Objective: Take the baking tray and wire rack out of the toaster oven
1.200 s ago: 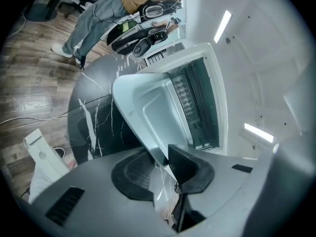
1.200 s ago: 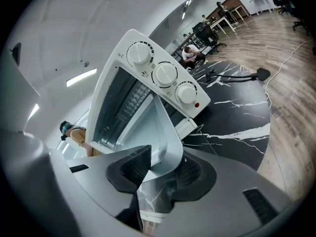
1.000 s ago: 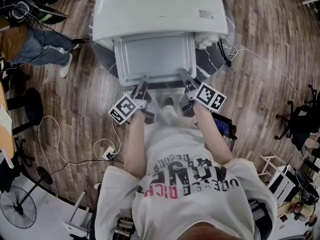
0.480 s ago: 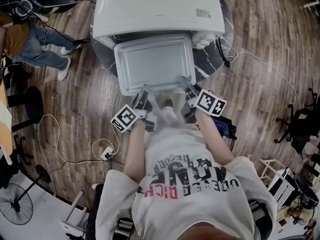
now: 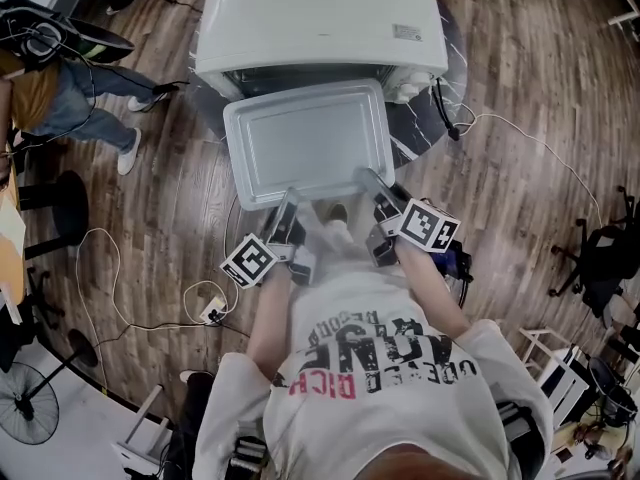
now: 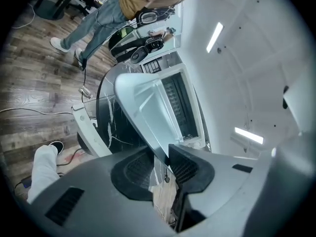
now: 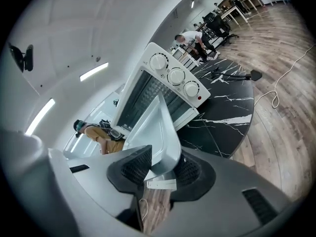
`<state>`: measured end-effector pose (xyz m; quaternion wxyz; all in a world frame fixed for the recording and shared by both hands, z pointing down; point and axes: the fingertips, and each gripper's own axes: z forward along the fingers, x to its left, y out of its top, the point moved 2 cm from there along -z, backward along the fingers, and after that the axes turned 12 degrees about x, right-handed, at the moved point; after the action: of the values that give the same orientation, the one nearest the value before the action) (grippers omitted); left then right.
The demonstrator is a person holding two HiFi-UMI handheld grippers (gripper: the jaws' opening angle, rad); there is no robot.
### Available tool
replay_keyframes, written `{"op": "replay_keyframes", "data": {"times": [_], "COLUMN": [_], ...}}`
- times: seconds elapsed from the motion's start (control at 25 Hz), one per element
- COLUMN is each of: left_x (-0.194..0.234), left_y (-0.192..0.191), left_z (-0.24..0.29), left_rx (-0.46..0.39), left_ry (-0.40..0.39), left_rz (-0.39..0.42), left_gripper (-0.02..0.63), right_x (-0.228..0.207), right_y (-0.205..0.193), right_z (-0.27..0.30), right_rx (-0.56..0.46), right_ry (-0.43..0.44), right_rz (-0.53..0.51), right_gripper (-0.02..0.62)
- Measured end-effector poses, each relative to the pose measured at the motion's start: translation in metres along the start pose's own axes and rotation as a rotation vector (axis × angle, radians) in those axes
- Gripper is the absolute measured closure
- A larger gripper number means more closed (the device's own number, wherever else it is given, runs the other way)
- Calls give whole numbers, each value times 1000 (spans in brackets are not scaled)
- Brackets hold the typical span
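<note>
A grey baking tray (image 5: 305, 138) sticks far out of the front of the white toaster oven (image 5: 320, 18), nearly level and with nothing on it. My left gripper (image 5: 287, 204) is shut on the left part of the tray's near rim, and my right gripper (image 5: 374, 182) is shut on the right part. In the left gripper view the tray (image 6: 143, 102) runs edge-on from my left gripper (image 6: 160, 163) back to the oven (image 6: 183, 107). In the right gripper view my right gripper (image 7: 165, 168) pinches the tray (image 7: 159, 125) in front of the oven (image 7: 168, 85) with its three knobs. I cannot make out a wire rack.
The oven stands on a round black marble table (image 5: 425, 133). Cables (image 5: 110, 268) and a power strip (image 5: 212, 308) lie on the wooden floor at the left. A person (image 5: 60, 78) stands at the far left. A fan (image 5: 35, 413) and chairs (image 5: 600, 238) ring the spot.
The tray has slid further out of the oven towards me. Both grippers have drawn back with it, keeping their hold on its near rim.
</note>
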<state>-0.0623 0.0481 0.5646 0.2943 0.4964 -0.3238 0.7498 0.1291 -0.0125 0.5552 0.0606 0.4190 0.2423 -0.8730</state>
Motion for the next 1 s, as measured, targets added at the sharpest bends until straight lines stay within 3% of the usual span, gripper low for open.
{"op": "replay_keyframes", "data": {"times": [0.28, 0.44, 0.64, 1.0], "left_x": [-25, -47, -64, -80], "left_y": [-5, -3, -5, -4], "left_z": [-18, -25, -27, -26], "left_rx": [-6, -1, 5, 16], "left_ry": [-33, -59, -84, -121], "left_rz": [11, 94, 135, 153], "left_gripper": [515, 515, 515, 515], "right_x": [16, 28, 29, 43], "right_y": [-7, -4, -2, 10], "right_z": [-25, -39, -52, -66], "right_rx": [-6, -38, -59, -113], "right_ry": [35, 63, 80, 122], "right_rz": [6, 7, 16, 4], "right_gripper": [477, 477, 477, 479]}}
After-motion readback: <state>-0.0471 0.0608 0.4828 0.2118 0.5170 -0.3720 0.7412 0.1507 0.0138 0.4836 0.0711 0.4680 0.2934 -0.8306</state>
